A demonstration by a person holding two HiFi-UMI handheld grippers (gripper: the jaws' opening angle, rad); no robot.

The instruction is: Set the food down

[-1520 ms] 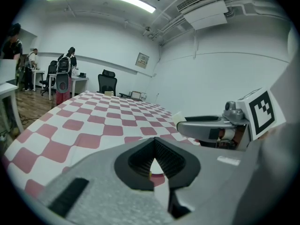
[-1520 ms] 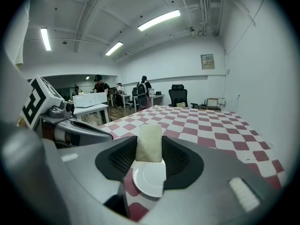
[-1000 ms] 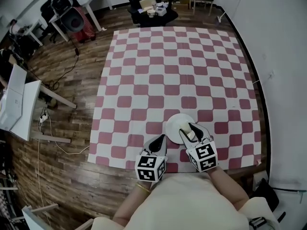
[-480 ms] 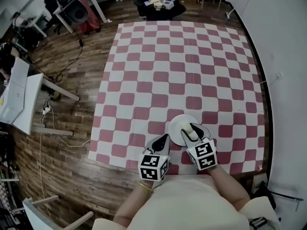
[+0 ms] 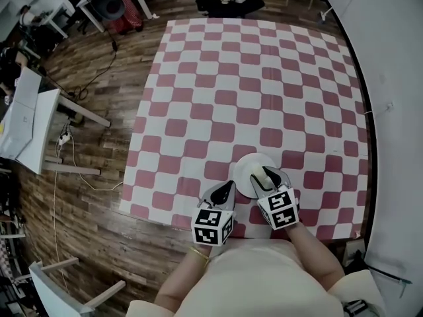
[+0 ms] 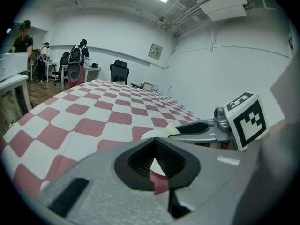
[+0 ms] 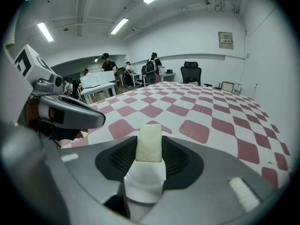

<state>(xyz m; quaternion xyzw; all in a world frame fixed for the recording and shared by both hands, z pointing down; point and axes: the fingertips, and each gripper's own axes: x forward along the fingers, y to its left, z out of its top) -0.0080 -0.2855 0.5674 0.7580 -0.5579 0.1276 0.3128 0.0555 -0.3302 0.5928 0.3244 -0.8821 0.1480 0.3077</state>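
Red and white squares cover the big cloth [image 5: 251,78], with wood floor [image 5: 112,134] all around it. Near my edge of the cloth sits a white plate [image 5: 246,167]. My right fingers [image 7: 123,157] pinch the food [image 7: 149,142], a pale soft block. They hold it just over the plate, I think so it can go straight down. My left fingers [image 6: 139,159] are closed with nothing in them. They hang just beside the plate, out of the way. I can read no words, only black square marks on my cubes [image 5: 213,224].
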